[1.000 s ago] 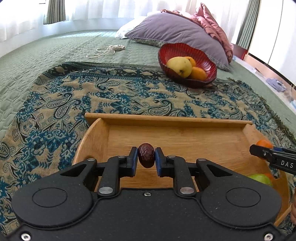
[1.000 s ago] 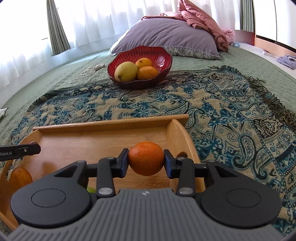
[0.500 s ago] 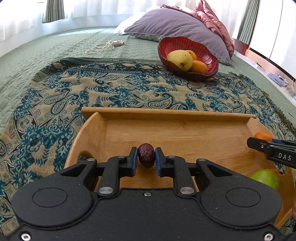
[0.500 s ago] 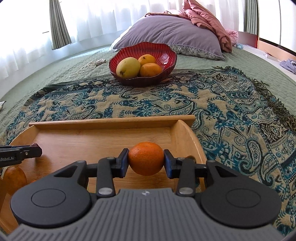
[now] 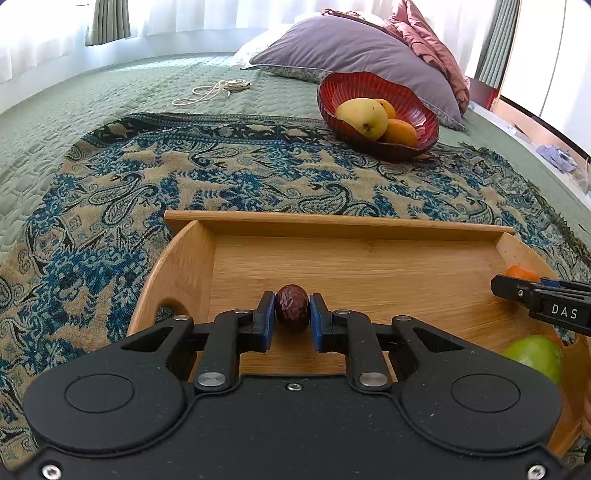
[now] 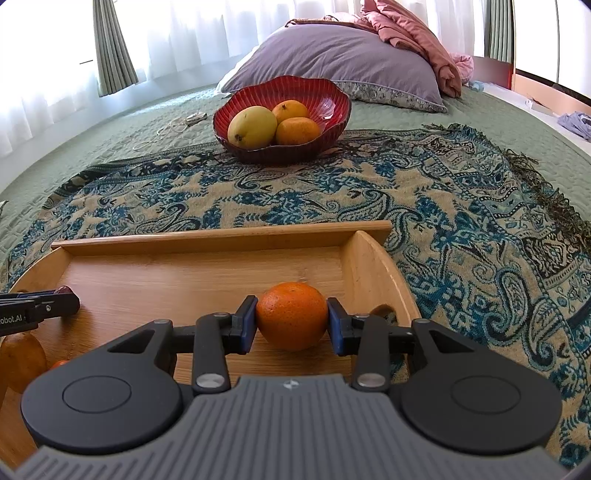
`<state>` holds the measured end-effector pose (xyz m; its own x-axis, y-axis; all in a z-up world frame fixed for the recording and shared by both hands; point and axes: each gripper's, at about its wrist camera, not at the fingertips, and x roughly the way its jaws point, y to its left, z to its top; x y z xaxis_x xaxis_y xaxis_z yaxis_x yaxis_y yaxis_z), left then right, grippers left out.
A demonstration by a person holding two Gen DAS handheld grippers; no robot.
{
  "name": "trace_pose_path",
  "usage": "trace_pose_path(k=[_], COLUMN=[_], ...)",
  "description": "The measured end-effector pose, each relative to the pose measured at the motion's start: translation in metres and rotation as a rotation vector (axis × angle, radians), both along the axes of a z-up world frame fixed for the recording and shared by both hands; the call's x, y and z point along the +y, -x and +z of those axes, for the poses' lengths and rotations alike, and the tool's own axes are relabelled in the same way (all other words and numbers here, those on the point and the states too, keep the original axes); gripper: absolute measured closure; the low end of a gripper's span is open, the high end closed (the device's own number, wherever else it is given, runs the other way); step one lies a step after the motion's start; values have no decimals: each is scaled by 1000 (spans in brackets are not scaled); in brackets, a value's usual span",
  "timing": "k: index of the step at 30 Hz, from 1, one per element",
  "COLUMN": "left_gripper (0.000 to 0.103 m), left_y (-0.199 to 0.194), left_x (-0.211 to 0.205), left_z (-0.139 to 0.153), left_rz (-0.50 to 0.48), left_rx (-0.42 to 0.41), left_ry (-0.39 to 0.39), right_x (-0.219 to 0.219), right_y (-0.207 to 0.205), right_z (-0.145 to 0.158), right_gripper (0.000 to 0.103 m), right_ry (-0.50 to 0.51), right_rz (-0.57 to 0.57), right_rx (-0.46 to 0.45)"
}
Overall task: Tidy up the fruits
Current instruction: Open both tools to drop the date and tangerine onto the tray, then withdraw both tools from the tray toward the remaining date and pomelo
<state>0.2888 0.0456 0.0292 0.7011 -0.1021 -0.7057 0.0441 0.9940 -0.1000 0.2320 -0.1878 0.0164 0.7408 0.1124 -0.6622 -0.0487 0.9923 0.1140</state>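
My left gripper (image 5: 292, 317) is shut on a dark red date (image 5: 292, 307), held above the wooden tray (image 5: 332, 221). My right gripper (image 6: 291, 322) is shut on an orange (image 6: 291, 314) over the tray's right end (image 6: 373, 266). The red bowl (image 6: 332, 99) sits beyond the tray on the patterned cloth and holds a yellow mango (image 6: 252, 126) and two oranges (image 6: 297, 130). A green fruit (image 5: 535, 355) lies in the tray at the right of the left wrist view. A yellow-brown fruit (image 6: 22, 360) lies at the tray's left end in the right wrist view.
The paisley cloth (image 5: 110, 206) lies on a green quilted bed (image 5: 74, 99). A purple pillow (image 6: 332, 55) and a pink blanket (image 6: 413, 33) lie behind the bowl. A white cord (image 5: 210, 88) lies on the quilt at the back left. Curtains hang behind.
Both grippers have risen and moved forward with their fruit. The bowl looks closer and the tray sits lower in both views.
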Motion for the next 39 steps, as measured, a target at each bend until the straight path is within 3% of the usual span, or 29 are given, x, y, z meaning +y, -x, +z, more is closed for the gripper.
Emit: trace_pose_path(k=[12,14,18,28,38,39], left_gripper=[84,80,67,33,27,20], left_y=[3,6,13,49,103,109], left_x=[0,1,1,2,3,4], left_z=[2,3,8,29,40,41], left_rz=[1,-2,-8,-46,-72,-72], left_rx=[0,-4,-19,-84,-141,-145], left_ry=[-4,-9,-24,-1,-22,-17], right_x=[1,0,-2,-4,4,5], right_y=[0,2,7,37,91,97], right_z=[-1,-1,1,22,37,38], right_gripper=[55,55,41,25,7,5], right_ry=[-1,-8,-21,-57,-44,-52], right_rz=[6,5,11,35,99,106], right_rx=[2,1,-12,-89,-215,-226])
